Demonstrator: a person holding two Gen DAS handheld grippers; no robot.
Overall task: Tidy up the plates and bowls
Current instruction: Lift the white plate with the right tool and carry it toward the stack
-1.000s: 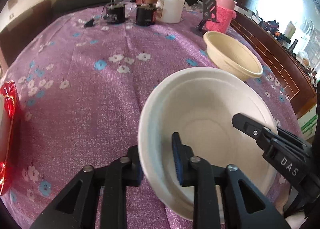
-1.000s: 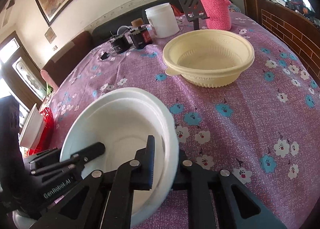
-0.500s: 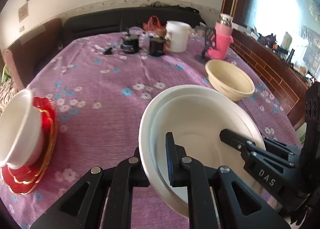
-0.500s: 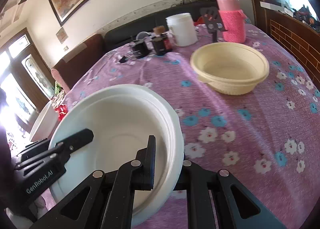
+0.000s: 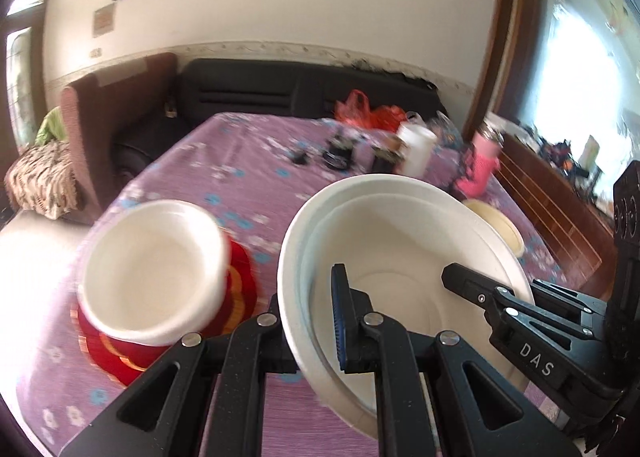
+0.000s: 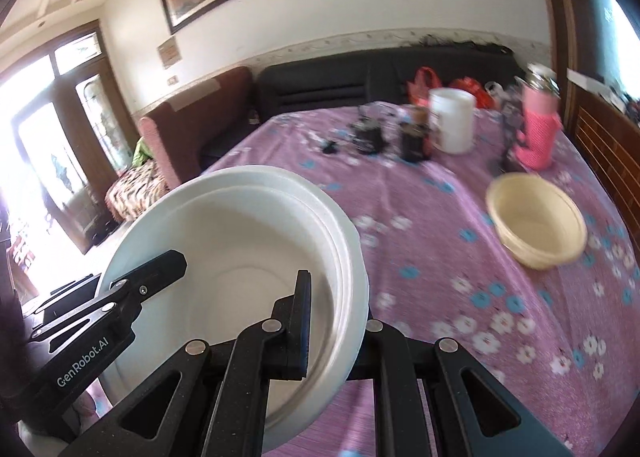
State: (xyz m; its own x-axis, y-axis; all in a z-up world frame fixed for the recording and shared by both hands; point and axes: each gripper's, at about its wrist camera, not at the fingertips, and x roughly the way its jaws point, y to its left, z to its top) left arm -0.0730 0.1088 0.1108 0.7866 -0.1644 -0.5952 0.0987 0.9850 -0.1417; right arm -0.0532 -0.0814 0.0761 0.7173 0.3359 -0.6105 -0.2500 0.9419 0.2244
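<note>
Across the purple floral tablecloth [image 6: 460, 249], both grippers [image 5: 312, 321] [image 6: 338, 321] pinched the white bowl's [image 5: 400, 257] rim aloft, unstacked, while the cream bowl [image 6: 536, 221] waited apart.

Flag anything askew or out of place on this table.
The white bowl sits off-centre on the red plate, overhanging its left edge. Both grippers hold the white plate tilted above the cloth. Nothing looks spilled or broken.
</note>
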